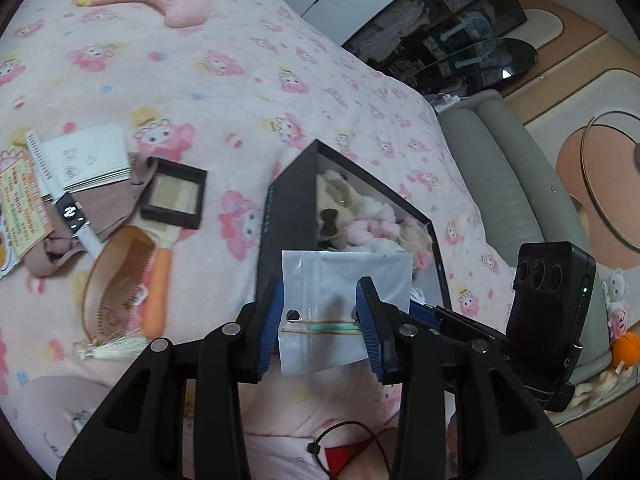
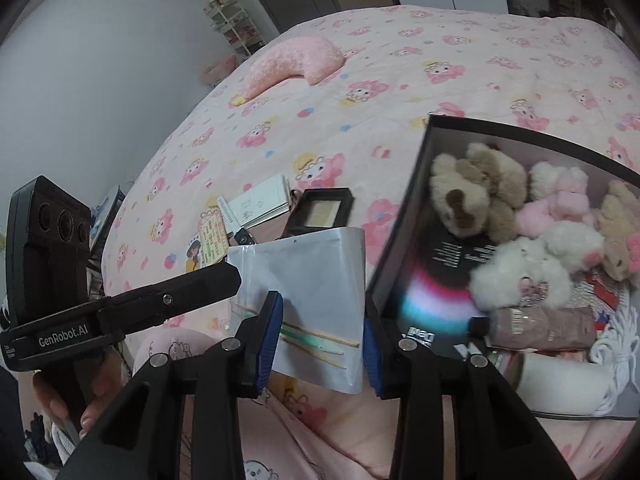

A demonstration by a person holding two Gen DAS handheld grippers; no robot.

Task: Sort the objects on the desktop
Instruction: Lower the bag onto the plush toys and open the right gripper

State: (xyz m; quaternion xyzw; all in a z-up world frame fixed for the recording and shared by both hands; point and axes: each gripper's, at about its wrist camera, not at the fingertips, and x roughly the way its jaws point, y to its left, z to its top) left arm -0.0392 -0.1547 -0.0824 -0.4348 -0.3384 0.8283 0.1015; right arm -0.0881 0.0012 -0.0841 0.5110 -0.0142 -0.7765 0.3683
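thin, limp zip bag (image 1: 344, 280) of slender sticks, slippery and feather-light, pinched edge to edge between left gripper (image 1: 322, 324) and right gripper (image 2: 320, 340), both closed on it above the bedspread (image 1: 200, 80), beside the open black box (image 2: 420, 200); best held by its edges.

A clear zip bag (image 1: 344, 304) hangs off the bedspread, held between my two claws, tilted, thin sticks and a green strip showing through it. Just behind it my black box (image 2: 404, 216) sits open on the bed, tilted in view, packed with plush toys (image 2: 472, 192), brown, pink and white. To the left lie a wooden comb (image 1: 116, 280), a black compact (image 1: 174, 196), a watch (image 1: 70, 212) and a notepad (image 1: 88, 156), bunched together.
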